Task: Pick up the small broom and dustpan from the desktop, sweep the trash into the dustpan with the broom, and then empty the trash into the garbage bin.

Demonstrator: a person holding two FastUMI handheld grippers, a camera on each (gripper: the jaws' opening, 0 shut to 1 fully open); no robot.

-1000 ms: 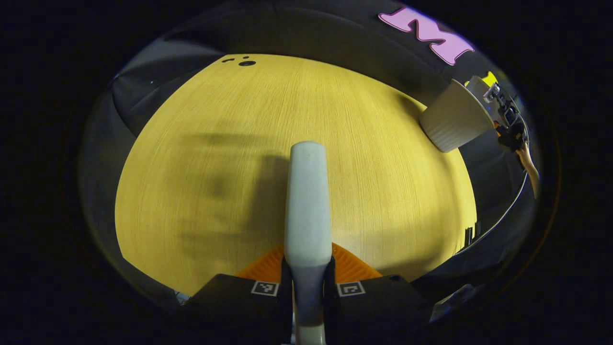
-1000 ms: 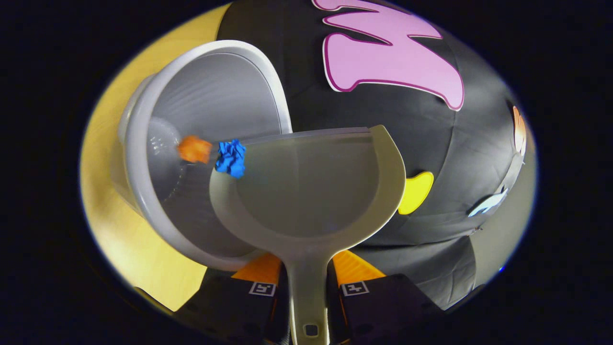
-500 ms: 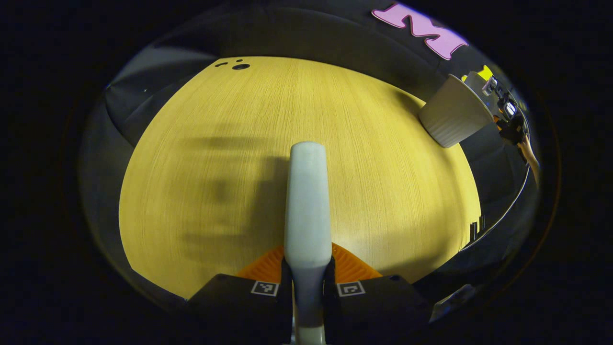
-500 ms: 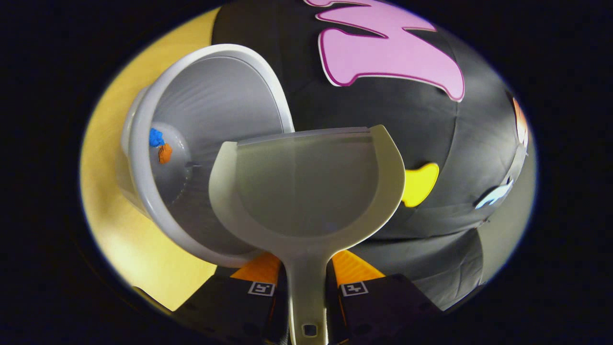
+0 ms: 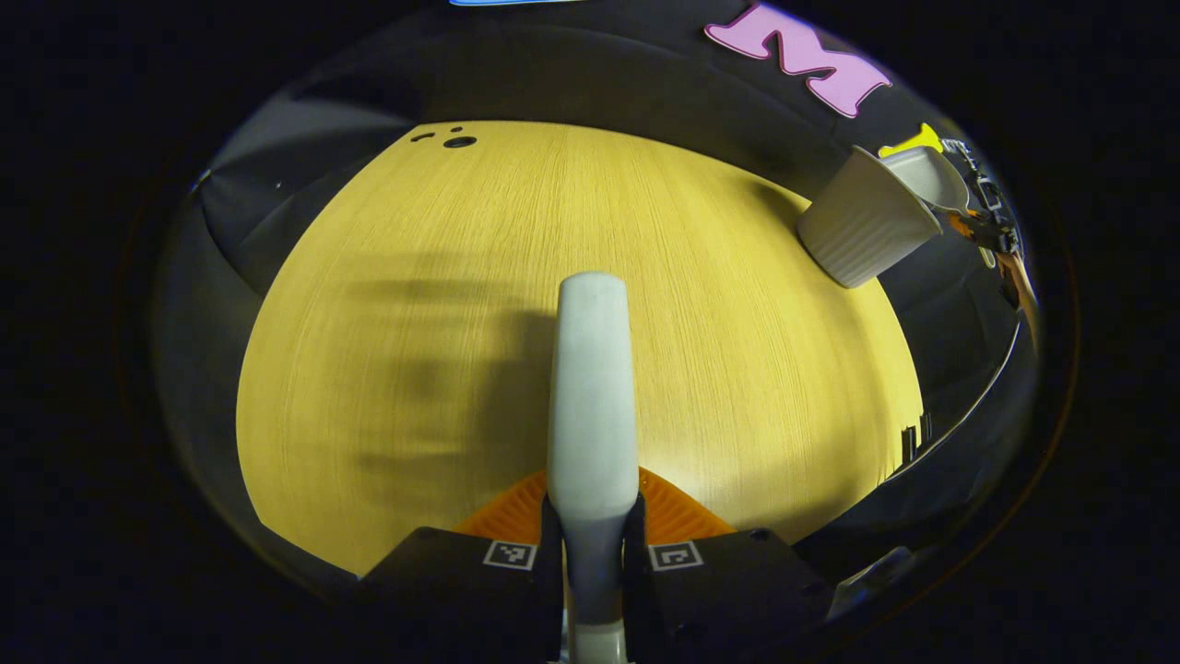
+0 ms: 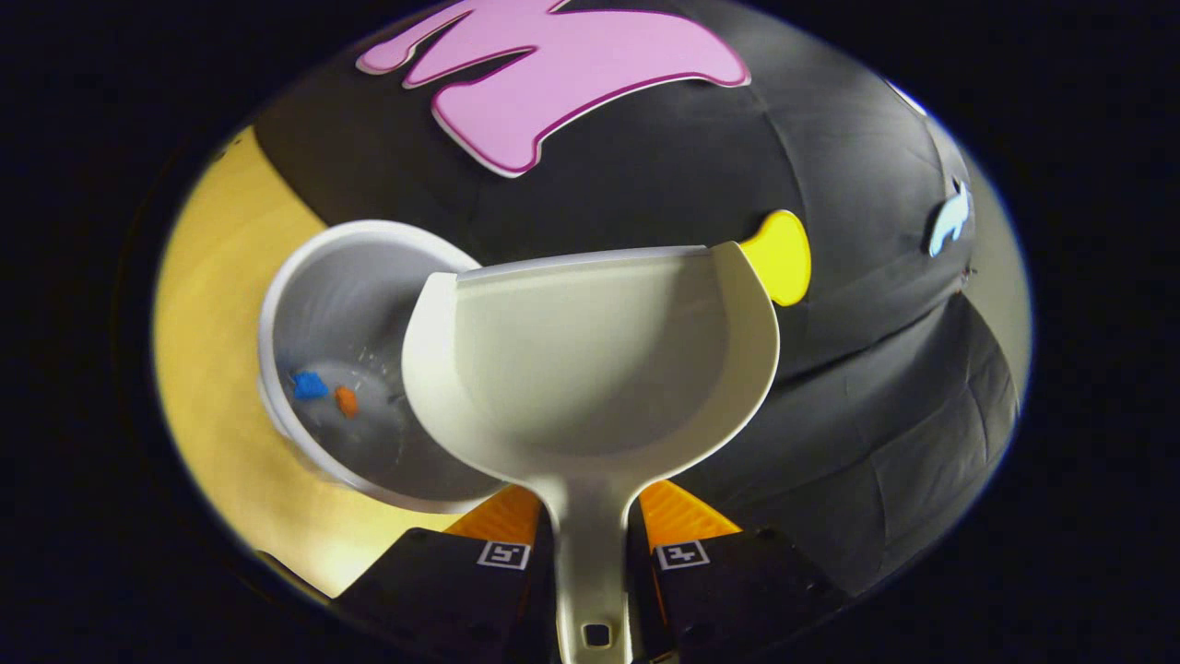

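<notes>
My left gripper is shut on the pale grey broom, which points out over the yellow desktop. My right gripper is shut on the handle of the cream dustpan, whose scoop holds nothing and hangs above the rim of the white garbage bin. A blue scrap and an orange scrap lie on the bin's floor. In the left gripper view the garbage bin stands at the far right edge of the desk with the dustpan above it.
Small dark holes mark the desk's far corner. The booth's black cloth wall rises close behind the bin. A strip of desktop runs to the left of the bin.
The dustpan has tipped back toward level and drawn away, so the bin looks smaller and lower. The two scraps, mid-fall a second ago, now rest on the bin's floor. The broom barely moved.
</notes>
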